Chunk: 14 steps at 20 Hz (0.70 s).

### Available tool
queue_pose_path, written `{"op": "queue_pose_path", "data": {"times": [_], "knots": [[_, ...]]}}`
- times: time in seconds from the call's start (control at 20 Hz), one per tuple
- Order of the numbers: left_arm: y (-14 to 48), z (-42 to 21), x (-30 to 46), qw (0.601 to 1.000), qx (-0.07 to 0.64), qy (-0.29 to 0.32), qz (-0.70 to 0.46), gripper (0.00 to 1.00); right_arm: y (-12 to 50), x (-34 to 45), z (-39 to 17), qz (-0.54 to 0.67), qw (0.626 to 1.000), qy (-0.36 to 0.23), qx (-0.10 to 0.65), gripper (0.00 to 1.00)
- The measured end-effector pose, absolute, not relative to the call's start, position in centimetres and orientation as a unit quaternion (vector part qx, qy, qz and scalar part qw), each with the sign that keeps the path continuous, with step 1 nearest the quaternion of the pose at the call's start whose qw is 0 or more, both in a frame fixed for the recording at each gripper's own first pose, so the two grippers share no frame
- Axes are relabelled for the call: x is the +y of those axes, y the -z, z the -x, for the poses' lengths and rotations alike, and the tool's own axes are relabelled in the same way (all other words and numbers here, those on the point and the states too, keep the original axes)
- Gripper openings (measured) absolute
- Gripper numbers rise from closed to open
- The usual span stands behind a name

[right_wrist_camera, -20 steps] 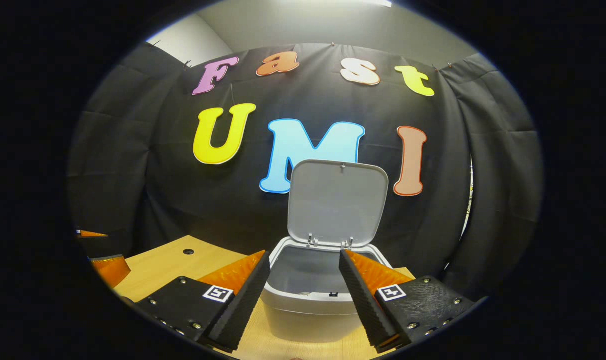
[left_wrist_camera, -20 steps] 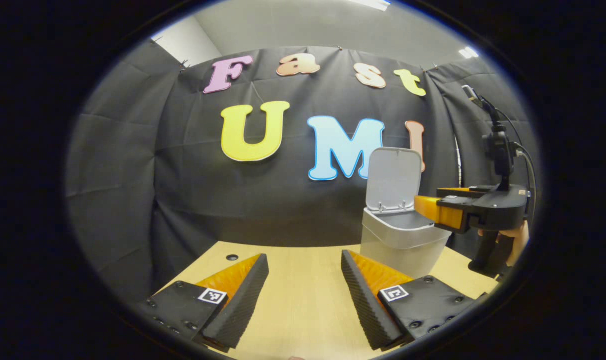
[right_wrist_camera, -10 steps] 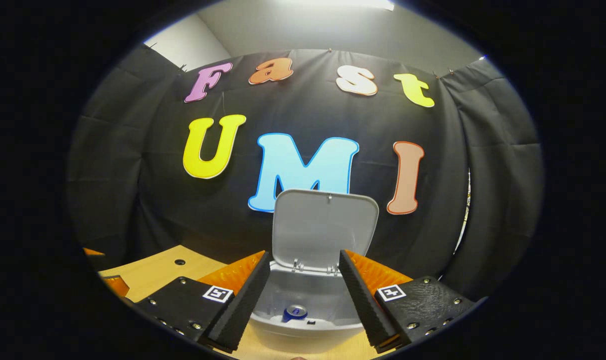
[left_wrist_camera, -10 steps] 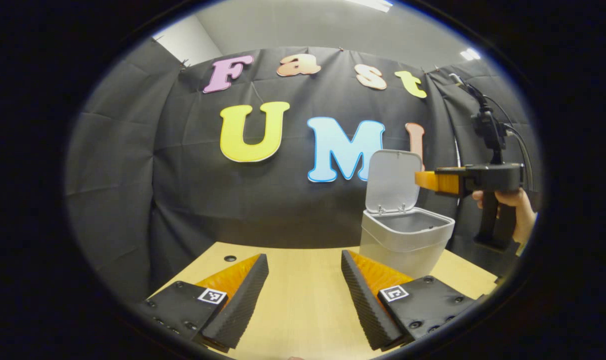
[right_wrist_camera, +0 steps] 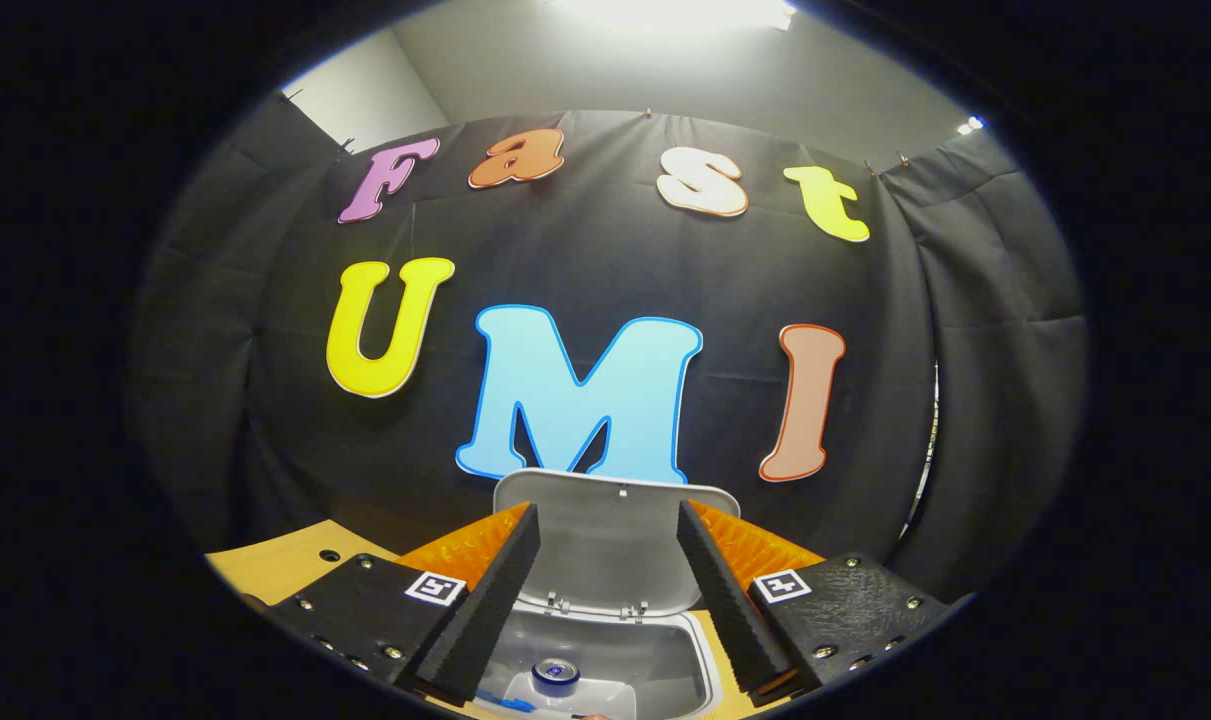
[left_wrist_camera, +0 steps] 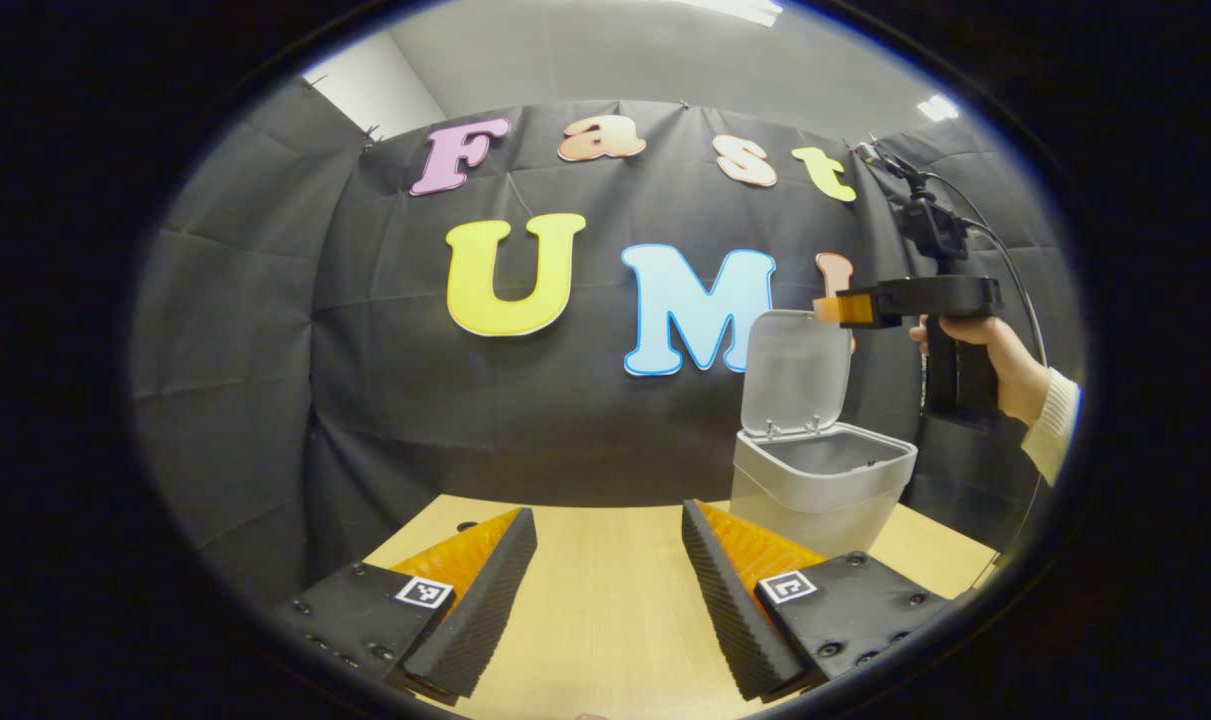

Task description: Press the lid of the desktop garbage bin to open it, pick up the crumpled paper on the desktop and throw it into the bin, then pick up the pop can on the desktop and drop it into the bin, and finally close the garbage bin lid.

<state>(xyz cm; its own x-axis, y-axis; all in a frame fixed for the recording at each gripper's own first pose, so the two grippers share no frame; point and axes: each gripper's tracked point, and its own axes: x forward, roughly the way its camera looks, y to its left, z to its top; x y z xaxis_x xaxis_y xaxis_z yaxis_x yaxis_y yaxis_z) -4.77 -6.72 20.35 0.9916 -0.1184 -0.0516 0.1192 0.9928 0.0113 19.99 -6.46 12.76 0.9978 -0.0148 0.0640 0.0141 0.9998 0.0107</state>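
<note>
Standing open on the far right of the wooden table (left_wrist_camera: 605,590), the grey bin (left_wrist_camera: 820,490) has its lid (left_wrist_camera: 795,372) tipped upright. The pop can (right_wrist_camera: 555,673) lies inside. A hand (left_wrist_camera: 995,350) holds the right gripper (right_wrist_camera: 605,585) level above the lid, fingers spread, empty. The left gripper (left_wrist_camera: 605,600) hovers low, fingers apart, empty.

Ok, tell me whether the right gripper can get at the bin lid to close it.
Probably yes. The right gripper is open and empty, level with the top edge of the upright lid, with nothing between them. The can already lies in the bin.
</note>
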Motion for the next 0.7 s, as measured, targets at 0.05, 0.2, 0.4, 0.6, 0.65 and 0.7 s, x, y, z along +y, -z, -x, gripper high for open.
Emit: {"op": "queue_pose_path", "data": {"times": [0.05,0.2,0.4,0.6,0.65,0.7], "knots": [[-20.3,4.8,-6.6,0.998,0.026,0.06,-0.007,0.96,-13.1,-6.4,-20.7,-0.001,0.999,0.008,-0.034,0.89],[-19.9,4.5,-6.3,0.998,0.03,0.057,-0.006,0.95,-14.2,-6.3,-22.4,0.013,0.999,0.011,-0.037,0.89],[-19.6,3.9,-5.8,0.998,0.035,0.052,-0.002,0.96,-15.1,-6.5,-24.6,0.021,0.999,0.021,-0.041,0.89],[-19.3,3.7,-4.8,0.998,0.039,0.042,0.002,0.96,-14.8,-7.0,-26.4,0.021,0.999,0.032,-0.03,0.89],[-19.2,3.7,-4.6,0.998,0.04,0.04,0.002,0.95,-14.7,-6.9,-26.6,0.017,0.999,0.032,-0.027,0.89],[-19.1,3.6,-4.3,0.998,0.04,0.037,0.002,0.95,-14.6,-6.8,-26.7,0.013,0.999,0.03,-0.023,0.87]]}}
